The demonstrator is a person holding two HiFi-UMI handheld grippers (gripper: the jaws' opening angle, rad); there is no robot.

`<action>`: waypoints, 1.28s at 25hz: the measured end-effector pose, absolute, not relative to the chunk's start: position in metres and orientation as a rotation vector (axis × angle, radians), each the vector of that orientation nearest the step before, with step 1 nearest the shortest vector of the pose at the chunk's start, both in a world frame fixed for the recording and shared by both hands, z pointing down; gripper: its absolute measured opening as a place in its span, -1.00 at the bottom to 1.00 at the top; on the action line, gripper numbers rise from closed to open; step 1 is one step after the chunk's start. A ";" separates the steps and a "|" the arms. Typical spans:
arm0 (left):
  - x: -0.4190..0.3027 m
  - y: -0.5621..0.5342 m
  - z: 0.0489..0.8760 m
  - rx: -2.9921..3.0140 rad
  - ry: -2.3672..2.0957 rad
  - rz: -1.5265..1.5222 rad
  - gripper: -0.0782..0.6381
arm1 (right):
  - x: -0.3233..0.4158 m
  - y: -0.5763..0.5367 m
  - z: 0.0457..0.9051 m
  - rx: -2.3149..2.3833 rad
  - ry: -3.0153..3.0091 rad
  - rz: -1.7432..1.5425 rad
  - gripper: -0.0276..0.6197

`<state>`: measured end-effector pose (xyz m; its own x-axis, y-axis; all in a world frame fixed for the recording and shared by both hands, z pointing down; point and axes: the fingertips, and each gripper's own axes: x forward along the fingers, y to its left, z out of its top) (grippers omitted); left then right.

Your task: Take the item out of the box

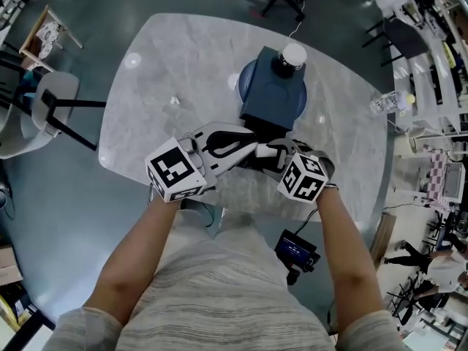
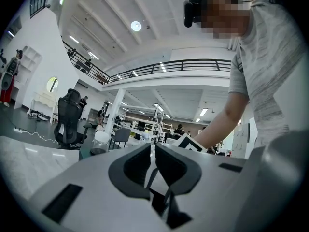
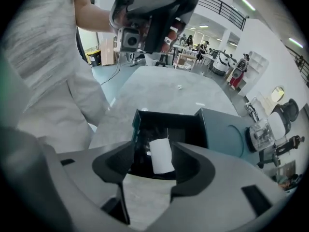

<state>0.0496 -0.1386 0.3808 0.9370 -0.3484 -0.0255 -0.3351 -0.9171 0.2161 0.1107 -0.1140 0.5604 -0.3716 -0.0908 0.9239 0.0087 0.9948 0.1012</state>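
Observation:
A dark teal box [image 1: 272, 97] lies on the marble table [image 1: 146, 86] with its near end open. In the right gripper view, a small white roll [image 3: 161, 156] stands inside the open box [image 3: 166, 124]. My right gripper [image 3: 154, 150] is open, with the roll in the gap close to the right-hand finger [image 3: 190, 166] and no pad pressing on it. In the head view the right gripper [image 1: 265, 152] is at the box's near end. My left gripper [image 1: 248, 147] hovers just beside it; its jaws [image 2: 153, 151] are shut on nothing and look out over the room.
A jar with a white cap [image 1: 291, 55] stands on the box's far end, also seen as the jar [image 3: 263, 132]. A clear plastic bottle [image 1: 384, 104] lies at the table's right edge. A small crumpled scrap [image 1: 174, 101] sits mid-table. A chair [image 1: 51, 101] stands left.

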 end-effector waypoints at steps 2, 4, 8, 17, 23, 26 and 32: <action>0.050 -0.139 0.382 2.879 -0.521 -0.092 -0.72 | 0.111 -0.115 0.567 0.050 -1.925 -0.121 -0.11; 0.050 -0.138 0.383 2.876 -0.525 -0.091 -0.72 | 0.111 -0.116 0.573 0.047 -1.901 -0.138 -0.11; 0.050 -0.140 0.384 2.869 -0.526 -0.092 -0.72 | 0.111 -0.123 0.581 0.041 -1.861 -0.156 -0.11; 0.050 -0.142 0.386 2.860 -0.521 -0.088 -0.72 | 0.112 -0.130 0.604 -0.025 -1.736 -0.198 -0.11; 0.048 -0.142 0.386 2.857 -0.517 -0.091 -0.72 | 0.120 -0.134 0.618 -0.022 -1.653 -0.216 -0.11; 0.048 -0.143 0.387 2.857 -0.514 -0.090 -0.72 | 0.119 -0.136 0.622 -0.024 -1.625 -0.211 -0.12; 0.050 -0.144 0.387 2.853 -0.503 -0.093 -0.72 | 0.120 -0.132 0.624 -0.063 -1.603 -0.172 -0.20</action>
<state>0.0502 -0.1440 0.3869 0.9387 -0.3442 -0.0203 -0.3288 -0.9113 0.2478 0.1200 -0.1322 0.6240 -0.0414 -0.0660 0.9970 0.1465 0.9866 0.0714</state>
